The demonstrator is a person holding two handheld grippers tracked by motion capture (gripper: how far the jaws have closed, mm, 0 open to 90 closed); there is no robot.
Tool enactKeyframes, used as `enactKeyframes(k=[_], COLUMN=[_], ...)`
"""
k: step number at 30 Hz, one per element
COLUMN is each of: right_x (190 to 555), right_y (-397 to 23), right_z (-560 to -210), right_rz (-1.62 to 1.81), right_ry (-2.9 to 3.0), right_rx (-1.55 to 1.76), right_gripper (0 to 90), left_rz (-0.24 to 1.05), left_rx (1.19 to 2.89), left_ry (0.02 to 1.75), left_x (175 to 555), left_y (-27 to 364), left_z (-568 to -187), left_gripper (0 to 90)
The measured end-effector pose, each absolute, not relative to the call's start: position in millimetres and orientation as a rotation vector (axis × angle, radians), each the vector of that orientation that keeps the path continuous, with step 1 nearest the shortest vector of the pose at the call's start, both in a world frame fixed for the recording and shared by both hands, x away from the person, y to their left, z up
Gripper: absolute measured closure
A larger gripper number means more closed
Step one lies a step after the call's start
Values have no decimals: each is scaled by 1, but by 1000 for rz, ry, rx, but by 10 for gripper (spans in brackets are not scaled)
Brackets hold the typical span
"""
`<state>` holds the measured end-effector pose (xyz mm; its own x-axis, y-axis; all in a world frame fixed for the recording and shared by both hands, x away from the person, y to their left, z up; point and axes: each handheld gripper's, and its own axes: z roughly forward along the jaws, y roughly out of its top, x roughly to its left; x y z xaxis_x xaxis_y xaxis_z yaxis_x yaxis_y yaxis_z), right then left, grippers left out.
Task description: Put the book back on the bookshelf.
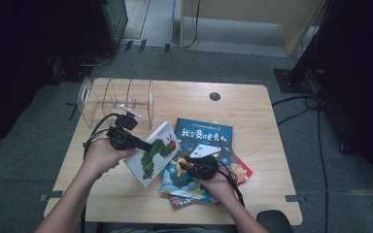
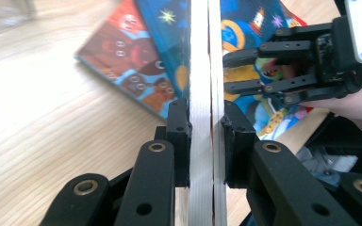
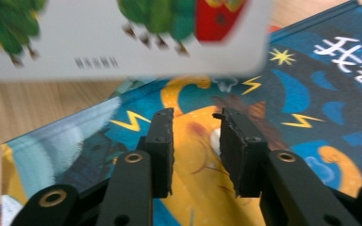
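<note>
Caterpillar book [image 1: 154,153] was pinched at its edge by the left gripper [image 2: 200,125], tilted above the desk's [image 1: 252,104] middle, clearing the blue book [image 1: 205,137]; right gripper [image 3: 193,122] hovered there, jaws spread, empty.

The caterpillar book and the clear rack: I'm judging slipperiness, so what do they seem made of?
The caterpillar book looks like glossy-covered board with a thick white page block between the left claw jaws. The clear rack seems acrylic; the table shows through it.

caterpillar book [image 3: 122,37] blurred – top cut off, lower books [image 1: 240,171] mostly covered
</note>
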<state>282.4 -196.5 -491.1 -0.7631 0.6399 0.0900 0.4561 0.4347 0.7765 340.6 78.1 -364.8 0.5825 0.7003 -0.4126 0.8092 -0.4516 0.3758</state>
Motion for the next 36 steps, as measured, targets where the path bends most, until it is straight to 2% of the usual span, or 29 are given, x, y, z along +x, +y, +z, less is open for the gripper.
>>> enactKeyframes(k=[1,8,24,36], right_x=[283,284,285,285], right_y=[-198,-198,-199,-199], right_z=[-492,-492,-493,-493], right_rz=[1228,1195,1196,1194], right_ry=[2459,2452,2449,2446], right_rx=[952,965,982,986], right_gripper=[601,526,516,516], left_rz=[-238,-183,-90,-26], left_rx=[2267,2253,2172,2136], left_ry=[1215,1288,1526,1636], left_x=[340,340,361,386], left_y=[86,107,133,122], left_z=[-361,-357,-364,-353], left_gripper=[775,775,776,776])
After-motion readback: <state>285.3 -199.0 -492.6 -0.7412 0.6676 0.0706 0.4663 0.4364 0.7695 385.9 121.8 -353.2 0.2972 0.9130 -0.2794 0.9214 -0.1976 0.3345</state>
